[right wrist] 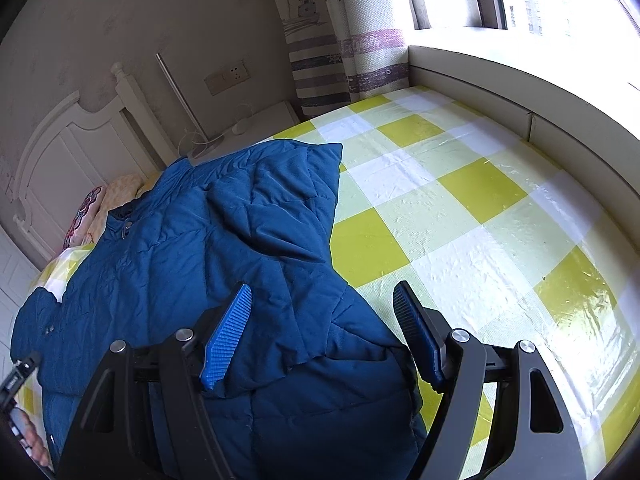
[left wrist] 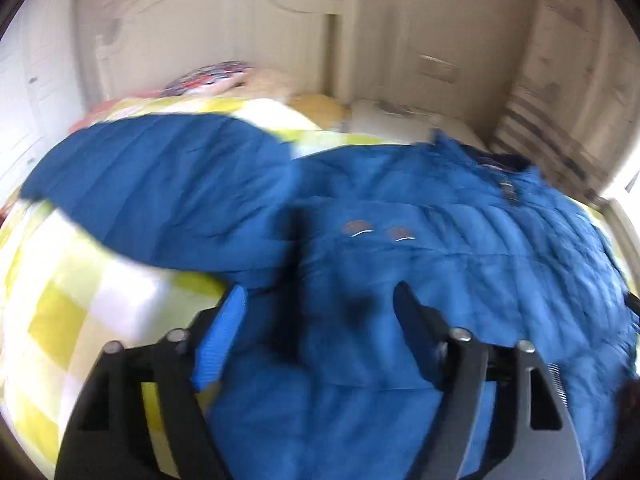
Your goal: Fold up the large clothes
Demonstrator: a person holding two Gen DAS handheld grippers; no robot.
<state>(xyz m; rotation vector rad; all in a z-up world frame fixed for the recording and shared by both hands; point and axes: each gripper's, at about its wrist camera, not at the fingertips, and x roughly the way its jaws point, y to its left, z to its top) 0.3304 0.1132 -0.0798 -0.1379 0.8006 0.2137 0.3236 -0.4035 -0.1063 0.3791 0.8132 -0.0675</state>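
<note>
A large blue padded jacket (left wrist: 420, 248) lies spread on a bed with a yellow and white checked cover (left wrist: 72, 312). One sleeve (left wrist: 160, 184) stretches out to the left. My left gripper (left wrist: 320, 312) is open and empty, just above the jacket's body. In the right wrist view the jacket (right wrist: 192, 248) has its other sleeve (right wrist: 280, 200) folded across the body. My right gripper (right wrist: 322, 320) is open and empty, over the jacket's right edge. The left wrist view is blurred by motion.
A white headboard (left wrist: 224, 36) stands at the head of the bed, with pillows (left wrist: 216, 76) in front of it. A white nightstand (right wrist: 256, 124) and a striped curtain (right wrist: 332, 56) are beyond. The window ledge (right wrist: 520, 92) runs along the bed's far side. The checked cover (right wrist: 480, 208) lies bare right of the jacket.
</note>
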